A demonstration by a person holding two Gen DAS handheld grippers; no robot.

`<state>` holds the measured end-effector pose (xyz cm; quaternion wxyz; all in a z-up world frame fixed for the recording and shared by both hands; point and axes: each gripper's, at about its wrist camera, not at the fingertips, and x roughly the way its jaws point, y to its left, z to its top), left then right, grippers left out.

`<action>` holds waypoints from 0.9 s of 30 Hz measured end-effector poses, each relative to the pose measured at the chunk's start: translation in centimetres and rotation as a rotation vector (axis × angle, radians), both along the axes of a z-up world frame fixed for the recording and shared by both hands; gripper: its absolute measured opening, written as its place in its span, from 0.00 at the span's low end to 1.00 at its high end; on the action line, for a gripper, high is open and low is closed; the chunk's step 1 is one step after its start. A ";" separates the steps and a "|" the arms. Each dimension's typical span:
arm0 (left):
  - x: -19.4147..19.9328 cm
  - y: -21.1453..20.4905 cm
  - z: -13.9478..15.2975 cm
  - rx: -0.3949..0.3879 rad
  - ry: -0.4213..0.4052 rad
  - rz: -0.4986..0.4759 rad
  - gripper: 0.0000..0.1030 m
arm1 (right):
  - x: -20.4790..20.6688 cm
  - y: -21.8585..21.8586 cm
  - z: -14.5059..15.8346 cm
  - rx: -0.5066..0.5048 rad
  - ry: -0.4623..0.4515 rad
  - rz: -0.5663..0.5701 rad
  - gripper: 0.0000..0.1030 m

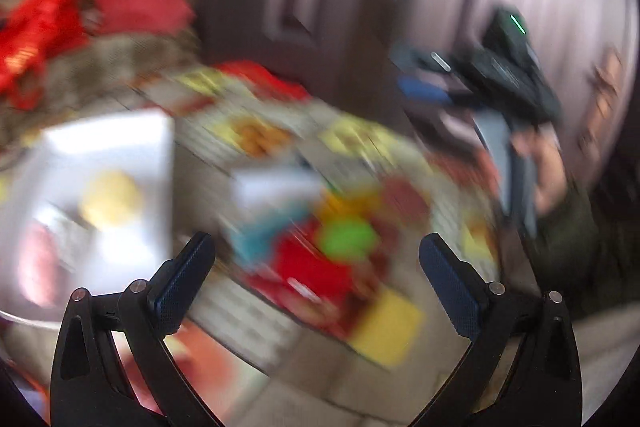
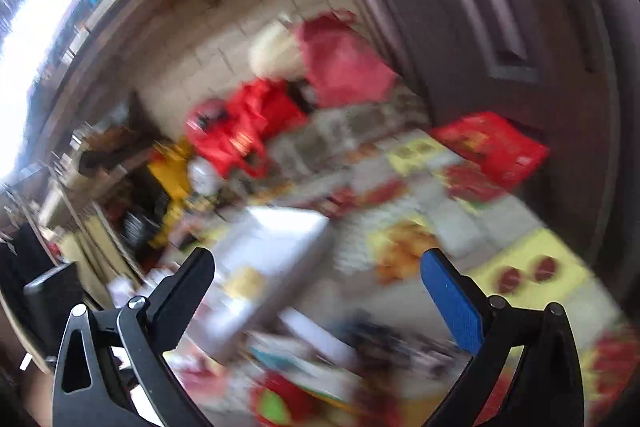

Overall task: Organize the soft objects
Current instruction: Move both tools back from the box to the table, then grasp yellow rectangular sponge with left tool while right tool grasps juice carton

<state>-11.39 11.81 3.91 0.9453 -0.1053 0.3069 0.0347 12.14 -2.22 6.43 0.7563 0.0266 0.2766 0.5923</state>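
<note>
Both views are smearing, so a grab now is risking the wrong item. The left hand-held gripper (image 1: 316, 267) and right hand-held gripper (image 2: 318, 285) are gaping wide, holding nothing. The soft objects (image 1: 344, 239), blurry patches of red, green and teal, are lying on the patterned worktop (image 1: 256, 139) beside a white box (image 1: 108, 163).

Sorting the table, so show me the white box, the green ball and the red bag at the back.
white box (image 1: 108, 147), left wrist view, its pale wall.
green ball (image 1: 347, 238), left wrist view, its middle.
red bag (image 2: 244, 127), right wrist view, its front.
</note>
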 end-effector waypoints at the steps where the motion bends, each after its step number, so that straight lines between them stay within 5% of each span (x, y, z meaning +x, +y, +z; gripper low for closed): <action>1: 0.5 -1.3 -1.1 0.002 0.045 -0.045 1.00 | 0.3 -0.1 -0.6 -0.029 -0.005 0.002 1.00; 6: 2.7 -4.8 -4.6 0.019 0.171 -0.155 0.99 | -0.6 0.0 -3.3 -0.110 -0.007 0.089 1.00; 13: 4.3 -5.9 -6.6 0.079 0.251 -0.170 0.85 | -4.3 3.0 -5.1 -0.173 -0.033 0.181 0.96; 18: 4.8 -6.2 -7.0 0.077 0.257 -0.182 0.76 | -5.3 5.0 -7.1 -0.249 -0.028 0.198 0.83; 20: 4.6 -6.2 -7.2 0.112 0.257 -0.171 0.40 | -5.1 5.7 -8.0 -0.277 -0.014 0.205 0.59; 22: 4.4 -5.6 -6.9 0.073 0.239 -0.167 0.39 | -5.0 5.8 -8.4 -0.285 -0.017 0.200 0.47; 27: 3.5 -4.7 -5.3 0.040 0.159 -0.153 0.39 | -4.3 3.9 -7.0 -0.216 -0.008 0.189 0.44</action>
